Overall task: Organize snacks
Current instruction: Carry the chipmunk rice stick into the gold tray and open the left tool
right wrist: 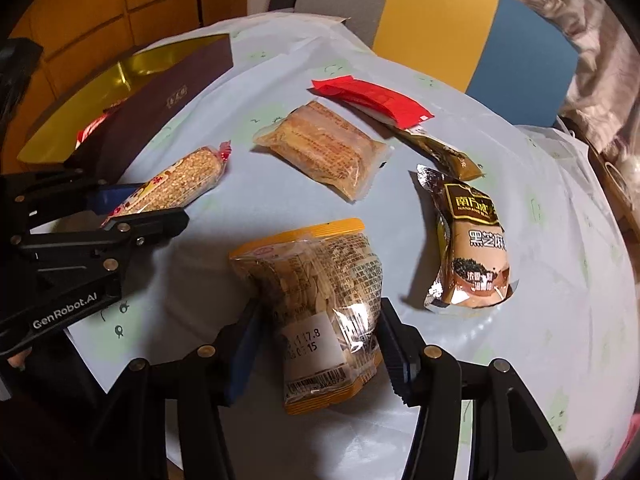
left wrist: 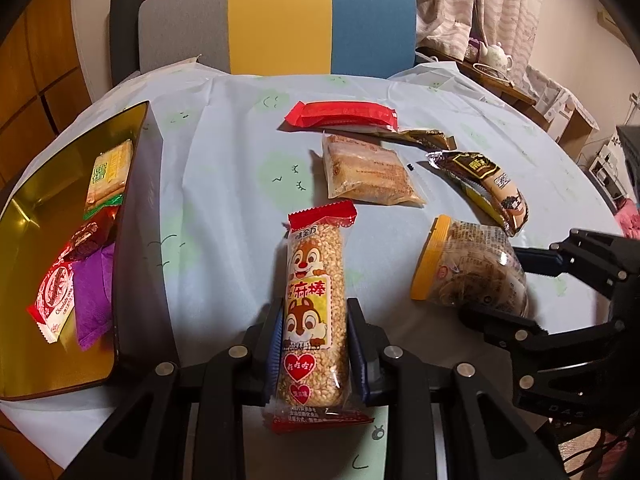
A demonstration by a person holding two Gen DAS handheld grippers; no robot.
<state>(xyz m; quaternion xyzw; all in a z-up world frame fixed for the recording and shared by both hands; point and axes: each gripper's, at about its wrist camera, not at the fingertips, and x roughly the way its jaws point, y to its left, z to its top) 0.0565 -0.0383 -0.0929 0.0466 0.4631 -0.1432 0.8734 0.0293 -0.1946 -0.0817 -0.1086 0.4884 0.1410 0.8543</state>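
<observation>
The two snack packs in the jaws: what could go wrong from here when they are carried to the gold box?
1. The sesame bar is gripped near its lower end, so its long free end may sag or swing when lifted.
2. The yellow-edged pack is soft and crinkled; the right gripper may slip on the film.
3. The gold box already holds several snacks, and its raised wall could catch the bar.
</observation>
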